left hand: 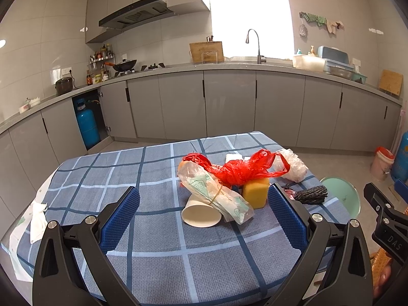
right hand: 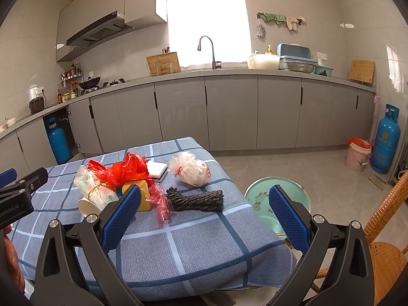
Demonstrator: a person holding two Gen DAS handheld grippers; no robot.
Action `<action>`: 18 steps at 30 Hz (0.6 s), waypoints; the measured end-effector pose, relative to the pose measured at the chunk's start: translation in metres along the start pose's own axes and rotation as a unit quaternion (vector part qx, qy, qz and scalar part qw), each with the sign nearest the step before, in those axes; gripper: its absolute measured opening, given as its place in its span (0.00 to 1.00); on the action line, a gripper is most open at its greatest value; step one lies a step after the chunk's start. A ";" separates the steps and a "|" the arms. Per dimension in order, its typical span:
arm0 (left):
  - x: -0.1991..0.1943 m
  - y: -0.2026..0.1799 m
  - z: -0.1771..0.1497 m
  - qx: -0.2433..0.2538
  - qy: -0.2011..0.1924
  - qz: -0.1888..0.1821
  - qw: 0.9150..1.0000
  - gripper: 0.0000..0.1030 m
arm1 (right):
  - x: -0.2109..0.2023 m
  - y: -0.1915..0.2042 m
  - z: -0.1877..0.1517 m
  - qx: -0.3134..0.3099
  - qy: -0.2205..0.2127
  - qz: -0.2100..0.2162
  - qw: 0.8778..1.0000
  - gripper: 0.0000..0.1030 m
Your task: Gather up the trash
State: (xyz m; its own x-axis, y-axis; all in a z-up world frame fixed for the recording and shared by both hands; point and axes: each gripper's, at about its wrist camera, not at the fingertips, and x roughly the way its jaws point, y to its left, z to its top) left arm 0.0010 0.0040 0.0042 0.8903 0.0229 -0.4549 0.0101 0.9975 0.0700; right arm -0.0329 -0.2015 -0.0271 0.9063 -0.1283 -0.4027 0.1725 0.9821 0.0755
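Lettering "DAS" marks the right claw (left hand: 390, 237) at the left view's edge. The left claw (left hand: 204, 216) gapes empty before a white paper cup (left hand: 201, 214), yellow sponge block (left hand: 255, 192) and crumpled red plastic bag (left hand: 239, 169) on the blue checked counter (left hand: 158, 260).

The right view reads "enRobot.AI" on the left claw; the right claw, spread empty, faces a dark rope bundle (right hand: 196, 200) beside a green basin (right hand: 265, 191).

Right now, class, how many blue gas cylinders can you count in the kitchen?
2. One gas cylinder stands in the open cupboard under the counter on the left; the other cylinder stands on the floor at the right wall, beside a bucket. Others may be hidden behind closed doors.
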 end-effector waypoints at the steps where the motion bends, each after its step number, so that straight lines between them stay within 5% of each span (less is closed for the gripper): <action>1: 0.001 0.000 0.000 0.001 0.000 0.001 1.000 0.96 | 0.001 0.001 0.000 -0.001 -0.001 0.000 1.000 0.96; 18: 0.079 0.046 -0.008 -0.015 0.044 0.048 0.998 0.96 | 0.067 0.016 0.004 -0.021 0.026 0.011 0.999 0.96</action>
State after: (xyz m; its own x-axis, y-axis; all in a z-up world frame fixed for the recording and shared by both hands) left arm 0.0684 0.0524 -0.0361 0.8430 0.1234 -0.5236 -0.0888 0.9919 0.0908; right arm 0.0321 -0.1948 -0.0493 0.8881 -0.1002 -0.4486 0.1353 0.9897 0.0468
